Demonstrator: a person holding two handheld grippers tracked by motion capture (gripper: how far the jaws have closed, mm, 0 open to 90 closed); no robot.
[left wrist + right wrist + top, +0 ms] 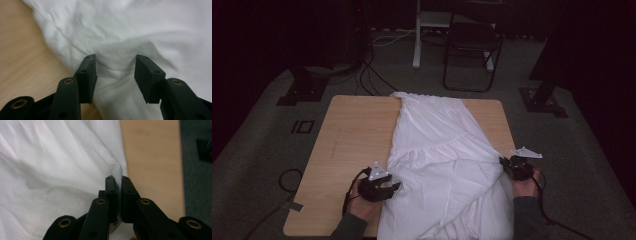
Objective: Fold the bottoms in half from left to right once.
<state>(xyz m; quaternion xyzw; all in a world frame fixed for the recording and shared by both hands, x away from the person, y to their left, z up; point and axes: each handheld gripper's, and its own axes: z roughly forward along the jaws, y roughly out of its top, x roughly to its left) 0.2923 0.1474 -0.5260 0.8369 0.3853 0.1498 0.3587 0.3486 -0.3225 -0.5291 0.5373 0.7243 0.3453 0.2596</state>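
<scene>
A white garment [442, 150] lies spread over the right half of a wooden table [352, 130] and hangs off its near edge. My left gripper [393, 186] rests at the cloth's left edge near the front. In the left gripper view its jaws [115, 58] stand open, with a raised fold of the white cloth [125, 25] between them and the pads not pressing on it. My right gripper [504, 162] is at the cloth's right edge. In the right gripper view it [117, 178] is shut on a pinched-up bit of the cloth's [55, 165] border.
Bare wood [20, 55] lies left of the garment, and a narrow strip [150, 157] runs along its right side. Beyond the table stand a black folding chair [472, 40], a white post [417, 35] and two black stand bases [304, 85] [544, 97]. Cables [287, 180] trail on the carpet.
</scene>
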